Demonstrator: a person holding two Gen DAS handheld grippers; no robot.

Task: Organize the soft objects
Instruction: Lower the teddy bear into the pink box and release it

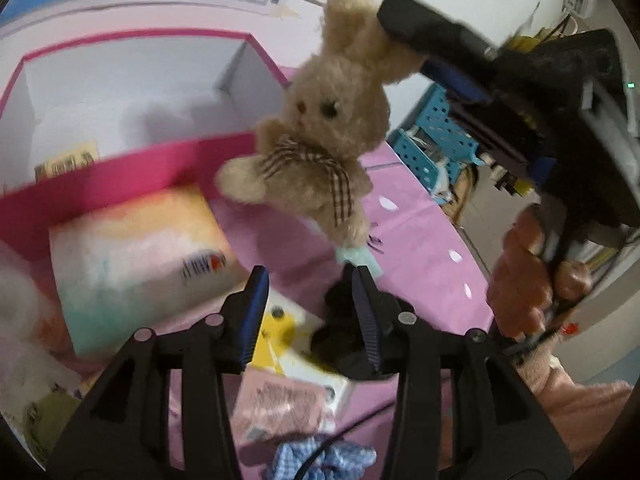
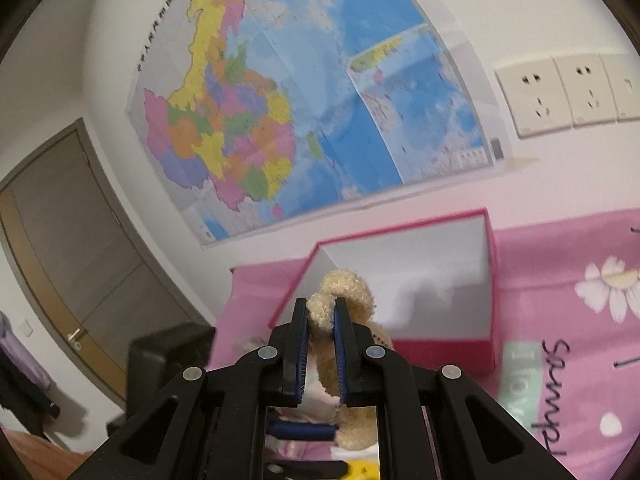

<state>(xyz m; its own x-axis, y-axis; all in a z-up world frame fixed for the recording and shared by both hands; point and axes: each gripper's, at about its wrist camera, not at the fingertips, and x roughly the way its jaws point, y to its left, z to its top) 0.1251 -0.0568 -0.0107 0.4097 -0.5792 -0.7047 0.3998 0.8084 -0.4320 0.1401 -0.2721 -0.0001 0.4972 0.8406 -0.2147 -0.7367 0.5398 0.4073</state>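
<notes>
Plush bunny (image 1: 320, 128) hangs mid-air over pink box (image 1: 120, 184), R gripper (image 2: 322, 322) pinching one ear, L gripper (image 1: 308, 280) spread and empty below; looks light, squashy, non-fragile, so ear or body grip likely OK.

In the right wrist view the right claw (image 2: 321, 322) covers most of the plush bunny (image 2: 347, 286); only one ear and scraps of its body show. In the left wrist view the printed pack (image 1: 140, 256) is blurred, its lettering unreadable. The blue gingham scrunchie (image 1: 324, 458) is cut off by the bottom edge. A black object (image 1: 344, 344) behind the left claw (image 1: 310, 286) cannot be identified.
</notes>
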